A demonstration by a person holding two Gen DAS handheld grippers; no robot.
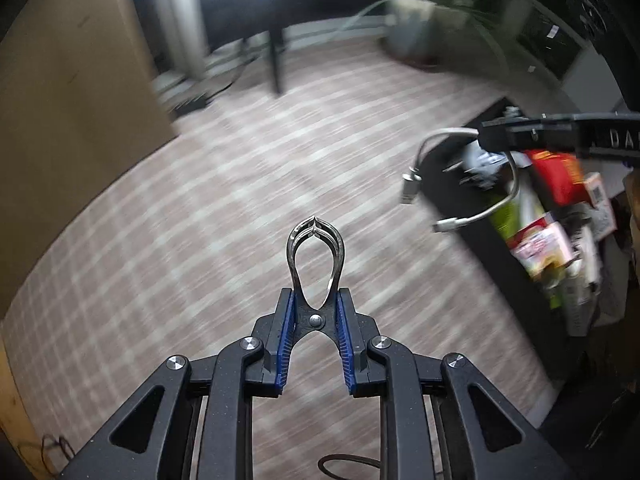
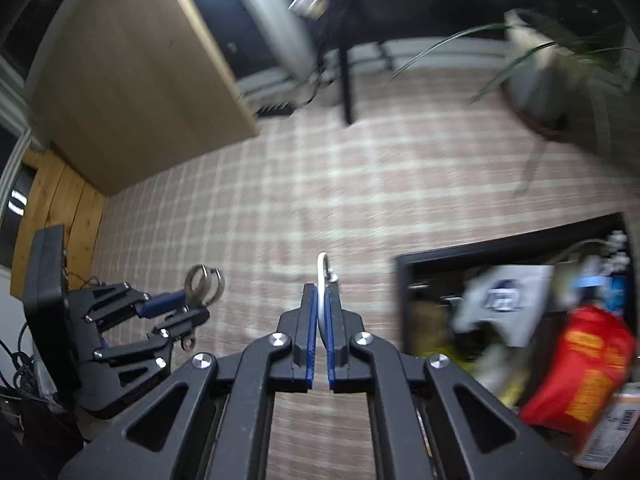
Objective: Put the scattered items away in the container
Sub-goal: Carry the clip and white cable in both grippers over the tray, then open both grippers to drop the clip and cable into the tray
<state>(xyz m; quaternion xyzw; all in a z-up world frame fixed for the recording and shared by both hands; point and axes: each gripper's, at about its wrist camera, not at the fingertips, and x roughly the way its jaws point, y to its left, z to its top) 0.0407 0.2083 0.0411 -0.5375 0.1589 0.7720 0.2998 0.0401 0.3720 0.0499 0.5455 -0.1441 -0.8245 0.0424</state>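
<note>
My left gripper is shut on a metal clamp with a looped silver jaw, held above the checked carpet. It also shows in the right wrist view at the left. My right gripper is shut on a white cable. In the left wrist view the right gripper is at the right with the white cable dangling over the near edge of the black container. The container holds a red packet and several other items.
A wooden cabinet stands at the left. A potted plant is at the far right and a black table leg at the back. The checked carpet lies between them.
</note>
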